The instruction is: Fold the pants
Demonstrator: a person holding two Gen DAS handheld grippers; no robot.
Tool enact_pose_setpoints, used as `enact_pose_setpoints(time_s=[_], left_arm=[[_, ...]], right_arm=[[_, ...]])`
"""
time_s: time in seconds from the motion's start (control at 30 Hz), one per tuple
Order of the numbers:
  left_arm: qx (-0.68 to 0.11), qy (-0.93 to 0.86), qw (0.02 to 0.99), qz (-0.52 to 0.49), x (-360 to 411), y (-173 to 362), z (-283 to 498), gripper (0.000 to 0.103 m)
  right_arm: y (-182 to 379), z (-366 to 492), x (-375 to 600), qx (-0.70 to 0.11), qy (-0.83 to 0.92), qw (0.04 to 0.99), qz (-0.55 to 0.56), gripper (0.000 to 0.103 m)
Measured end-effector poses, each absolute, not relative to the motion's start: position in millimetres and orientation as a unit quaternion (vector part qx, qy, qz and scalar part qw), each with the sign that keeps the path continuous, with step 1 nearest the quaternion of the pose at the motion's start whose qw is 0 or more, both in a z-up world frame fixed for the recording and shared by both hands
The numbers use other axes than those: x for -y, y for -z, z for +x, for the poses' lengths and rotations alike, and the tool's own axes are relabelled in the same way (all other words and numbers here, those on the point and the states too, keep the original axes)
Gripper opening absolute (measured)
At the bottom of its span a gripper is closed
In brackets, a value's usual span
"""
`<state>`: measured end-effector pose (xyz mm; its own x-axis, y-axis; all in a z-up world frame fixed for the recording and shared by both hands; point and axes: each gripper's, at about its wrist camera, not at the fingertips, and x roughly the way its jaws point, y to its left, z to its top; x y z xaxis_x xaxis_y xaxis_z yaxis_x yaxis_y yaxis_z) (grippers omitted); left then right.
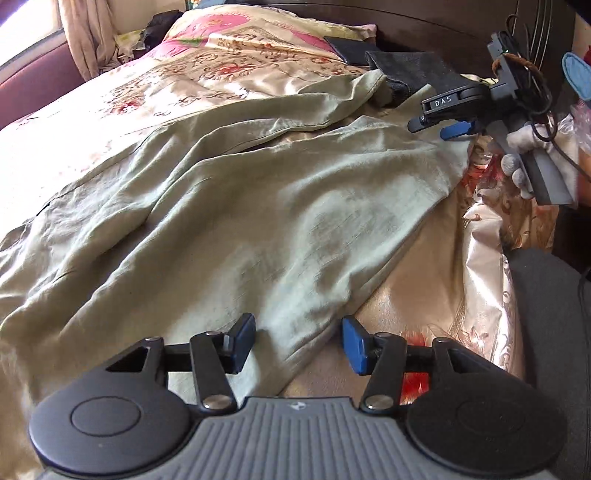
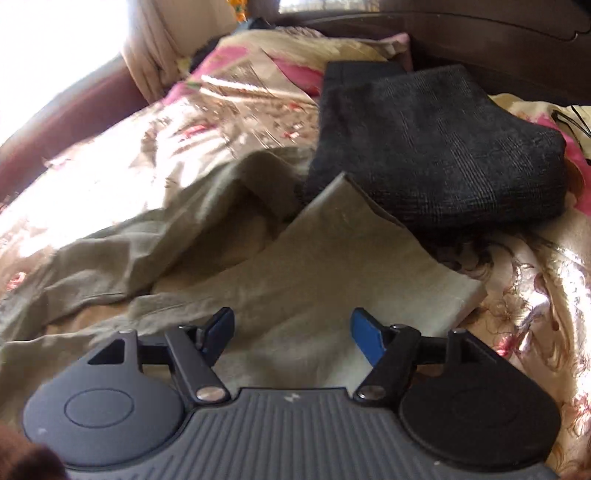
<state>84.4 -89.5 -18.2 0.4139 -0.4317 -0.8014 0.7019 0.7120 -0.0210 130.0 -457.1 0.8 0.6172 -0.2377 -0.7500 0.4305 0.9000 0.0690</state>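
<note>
Pale olive-green pants lie spread and wrinkled across a floral bedspread. My left gripper is open just above the near edge of the pants, empty. My right gripper is open and empty above a pant leg's hem end. The right gripper also shows in the left wrist view, held in a gloved hand at the far right of the pants. The pants also fill the middle of the right wrist view.
A folded dark grey garment lies just beyond the pant hem, also seen in the left wrist view. A pink floral pillow lies at the bed's head against a dark wooden headboard. Curtains hang at left.
</note>
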Motion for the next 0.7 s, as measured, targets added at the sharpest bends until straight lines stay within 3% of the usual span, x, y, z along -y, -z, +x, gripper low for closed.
enact_pose_setpoints(time_s=[0.23, 0.47, 0.7], left_arm=[[-0.366, 0.313, 0.861, 0.164, 31.8, -12.9, 88.4, 0.065], [-0.312, 0.219, 0.897, 0.226, -48.2, -31.4, 152.9, 0.065], [-0.362, 0.189, 0.876, 0.256, -108.8, -9.8, 272.3, 0.065]], right_arm=[[-46.3, 142.7, 376.1, -0.357, 0.068, 0.931, 0.027, 0.068], [-34.1, 243.8, 269.4, -0.389, -0.118, 0.910, -0.080, 0.071], [2.1, 339.8, 166.2, -0.447, -0.251, 0.842, -0.168, 0.070]])
